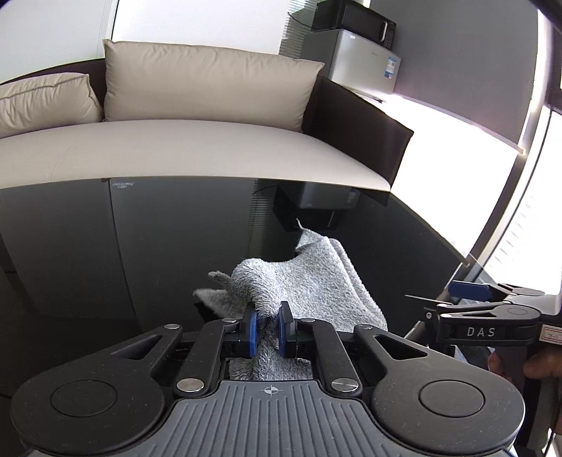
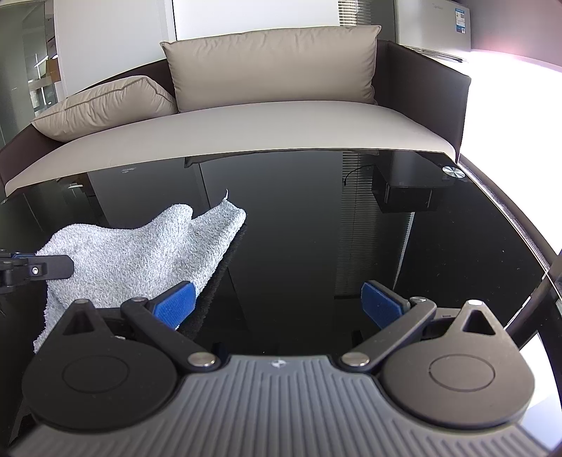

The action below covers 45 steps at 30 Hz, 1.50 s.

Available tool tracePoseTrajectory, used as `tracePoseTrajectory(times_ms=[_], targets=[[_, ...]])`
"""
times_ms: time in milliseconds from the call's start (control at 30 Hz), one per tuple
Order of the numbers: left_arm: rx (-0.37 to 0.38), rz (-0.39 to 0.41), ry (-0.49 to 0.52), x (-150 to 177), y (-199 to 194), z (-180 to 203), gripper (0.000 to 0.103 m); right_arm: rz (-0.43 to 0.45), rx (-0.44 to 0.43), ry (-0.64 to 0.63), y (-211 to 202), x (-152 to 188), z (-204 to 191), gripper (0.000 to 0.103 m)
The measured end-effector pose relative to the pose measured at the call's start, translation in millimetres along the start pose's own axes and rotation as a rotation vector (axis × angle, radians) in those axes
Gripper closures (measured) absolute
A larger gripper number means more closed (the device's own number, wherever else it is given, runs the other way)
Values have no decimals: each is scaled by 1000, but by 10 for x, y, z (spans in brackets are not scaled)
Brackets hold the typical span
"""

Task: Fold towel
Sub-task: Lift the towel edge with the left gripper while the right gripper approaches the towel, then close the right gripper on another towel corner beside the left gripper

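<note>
**Lounge corner, glossy black tabletop, strong daylight**

A black glass tabletop filled the foreground and mirrored the room. Just behind it stood a sofa with a beige seat and dark brown frame. Two beige cushions leaned on its back. Right of the sofa was a small silver fridge with a black microwave on top. Walls were white and grey. A window on the right was blown out by glare.

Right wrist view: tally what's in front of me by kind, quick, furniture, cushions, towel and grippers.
Towel: 1
Cushions (upright one, flat one): 2
Sofa: 1
Glass table: 1
Grippers (right gripper, left gripper): 2
Total: 7
</note>
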<state>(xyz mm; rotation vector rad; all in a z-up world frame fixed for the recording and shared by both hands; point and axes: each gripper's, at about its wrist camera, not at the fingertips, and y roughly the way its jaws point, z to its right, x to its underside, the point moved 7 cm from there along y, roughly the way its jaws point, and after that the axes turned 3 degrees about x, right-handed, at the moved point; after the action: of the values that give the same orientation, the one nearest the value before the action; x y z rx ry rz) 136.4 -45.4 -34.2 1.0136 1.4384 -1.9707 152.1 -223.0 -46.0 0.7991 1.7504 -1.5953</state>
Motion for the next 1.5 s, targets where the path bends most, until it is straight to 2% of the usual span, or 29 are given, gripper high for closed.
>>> tracePoseTrajectory(times_ms=[100, 233, 367, 667, 900, 1100, 1233, 1433, 1500], targets=[[4, 56, 36, -75, -134, 82, 93, 1, 0, 1, -5, -2, 3, 0], [53, 106, 75, -134, -285, 249, 93, -1, 1, 6, 8, -5, -6, 0], [107, 99, 69, -145, -355, 347, 94, 2, -2, 1, 14, -22, -35, 0], [103, 102, 71, -74, -581, 255, 94, -8, -19, 71, 196, -175, 4, 0], [114, 31, 100, 63, -715, 30, 94, -19, -29, 23, 332, -254, -173, 0], [75, 2, 78, 151, -776, -269, 94, -24, -55, -11, 394, -308, -325, 0], [83, -16, 69, 209, -778, -335, 94, -3, -81, -41, 422, -382, -483, 0], [80, -55, 67, 315, -722, -404, 94, -22, -60, -140, 611, -367, -685, 1], [80, -56, 67, 315, -711, -405, 94, -27, -60, -154, 660, -347, -708, 5]])
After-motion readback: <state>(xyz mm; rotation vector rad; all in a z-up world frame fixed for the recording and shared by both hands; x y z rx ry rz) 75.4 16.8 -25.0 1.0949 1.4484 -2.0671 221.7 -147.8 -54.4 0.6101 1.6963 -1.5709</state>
